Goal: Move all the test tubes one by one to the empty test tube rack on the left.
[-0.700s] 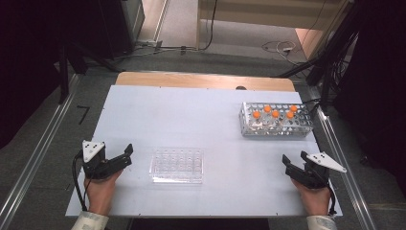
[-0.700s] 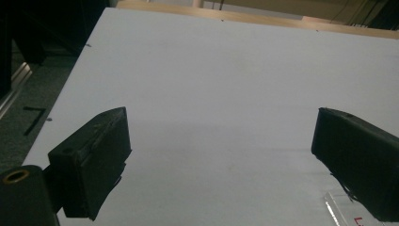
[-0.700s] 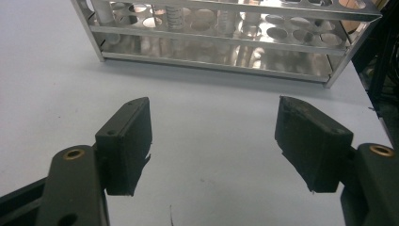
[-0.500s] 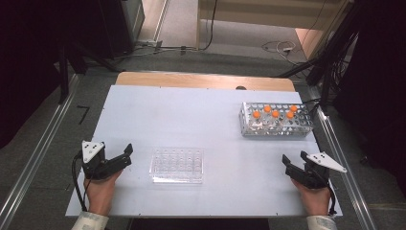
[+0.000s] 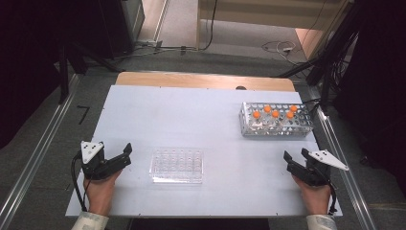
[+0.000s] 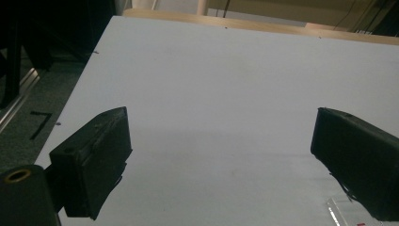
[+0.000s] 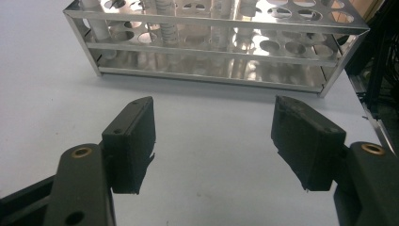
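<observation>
A clear plastic well plate (image 5: 177,166) lies flat on the white table (image 5: 191,115) near the front, left of centre. To its left my left gripper (image 5: 125,155) rests low over the table, open, its jaws pointing toward the plate and apart from it. In the left gripper view the left gripper (image 6: 221,127) has only bare table between its jaws, and a corner of the plate (image 6: 339,211) peeks in at the bottom right. A metal tube rack (image 5: 275,120) with several orange-capped tubes (image 5: 275,114) stands at the back right. My right gripper (image 5: 294,156) is open near the front right, and in its own view the right gripper (image 7: 214,120) faces the rack (image 7: 211,52) with nothing held.
A wooden strip (image 5: 206,80) borders the table's far edge. Metal rails (image 5: 38,158) run along both sides, and dark equipment and cables stand on the floor beyond. Bare table lies between the plate and the rack.
</observation>
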